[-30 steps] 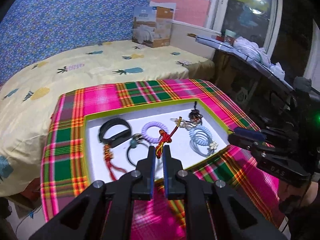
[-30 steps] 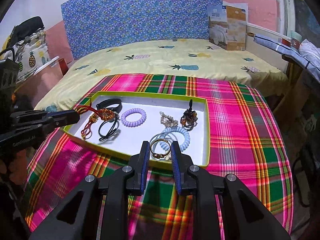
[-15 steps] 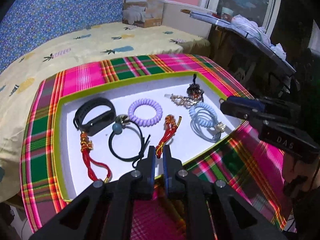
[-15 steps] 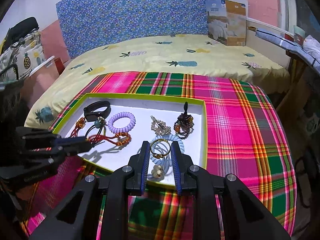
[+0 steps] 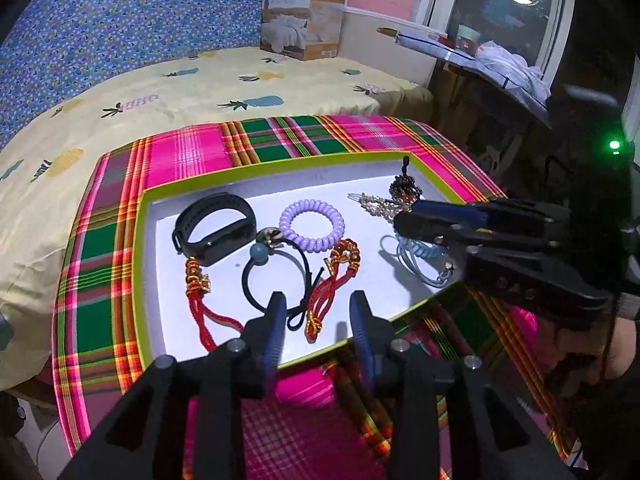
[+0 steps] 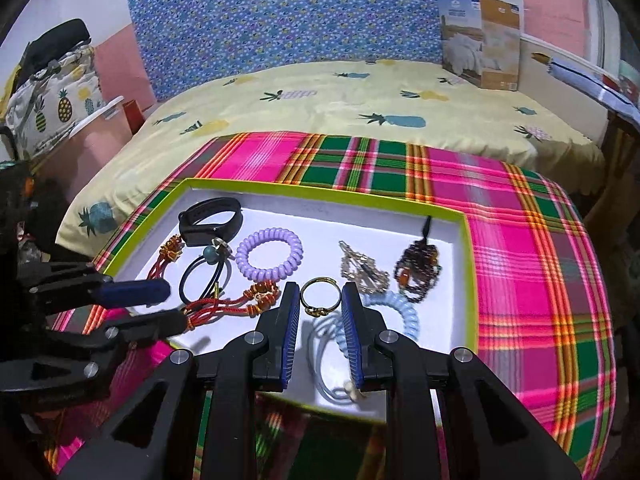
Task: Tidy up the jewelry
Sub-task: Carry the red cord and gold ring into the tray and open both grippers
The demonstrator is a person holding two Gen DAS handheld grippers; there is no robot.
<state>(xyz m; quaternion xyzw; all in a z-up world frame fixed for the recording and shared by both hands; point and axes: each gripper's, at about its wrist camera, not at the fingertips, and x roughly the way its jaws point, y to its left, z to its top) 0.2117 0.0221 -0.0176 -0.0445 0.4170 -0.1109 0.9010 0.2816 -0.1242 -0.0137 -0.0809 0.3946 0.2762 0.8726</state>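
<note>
A shallow white tray (image 5: 149,264) with a lime-green rim sits on a table covered by a pink and green plaid cloth (image 5: 200,148), with a bed (image 5: 168,92) in pineapple-print sheets just behind.

The left claw (image 5: 318,314) hovers over the tray's near edge, fingers spread with nothing between them; a red knotted cord (image 5: 334,280) lies on the tray floor below the gap. Beside it lie a black hair tie (image 5: 276,276), a black wristband (image 5: 214,228), a purple coil hair tie (image 5: 312,224) and a second red cord (image 5: 200,304).

The right claw (image 6: 320,300) is over the tray's right half — its blue-padded fingers pinch a thin gold ring (image 6: 318,300) upright between them. Below it rests a pale blue coil tie (image 6: 402,312), with a gold hair clip (image 6: 362,266) and a dark beaded charm (image 6: 416,268) just behind (both near the tray's far right corner).
</note>
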